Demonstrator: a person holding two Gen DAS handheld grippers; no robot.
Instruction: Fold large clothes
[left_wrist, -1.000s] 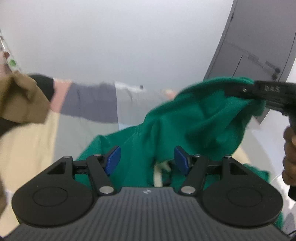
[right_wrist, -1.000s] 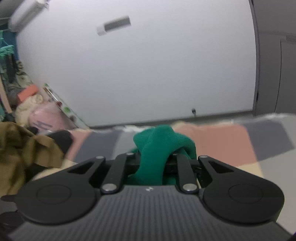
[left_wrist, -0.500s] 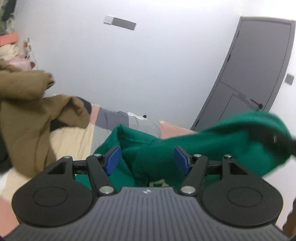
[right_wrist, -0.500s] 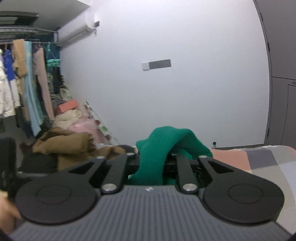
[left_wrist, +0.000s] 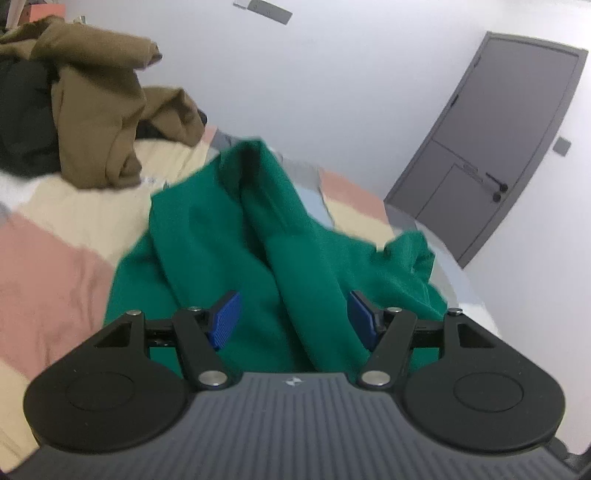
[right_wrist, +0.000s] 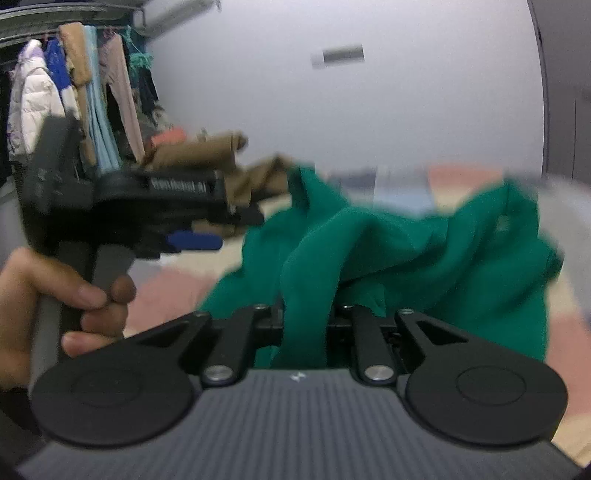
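Note:
A large green garment (left_wrist: 236, 236) lies crumpled on the patchwork bed. My left gripper (left_wrist: 293, 319) is open, its blue pads either side of a green fold that runs between them without being pinched. In the right wrist view my right gripper (right_wrist: 304, 317) is shut on a bunched fold of the green garment (right_wrist: 424, 251), which trails ahead over the bed. The left gripper (right_wrist: 192, 240) shows at the left of that view, held in a hand, open.
A brown garment (left_wrist: 99, 110) and dark clothes are heaped at the far left of the bed (left_wrist: 48, 280). A grey door (left_wrist: 491, 147) stands at the right. Hanging clothes (right_wrist: 74, 92) fill a rack at the left.
The right gripper has brought the green garment down from the air onto the bed. The left gripper has moved over the garment, still open. Both views have tilted downward.

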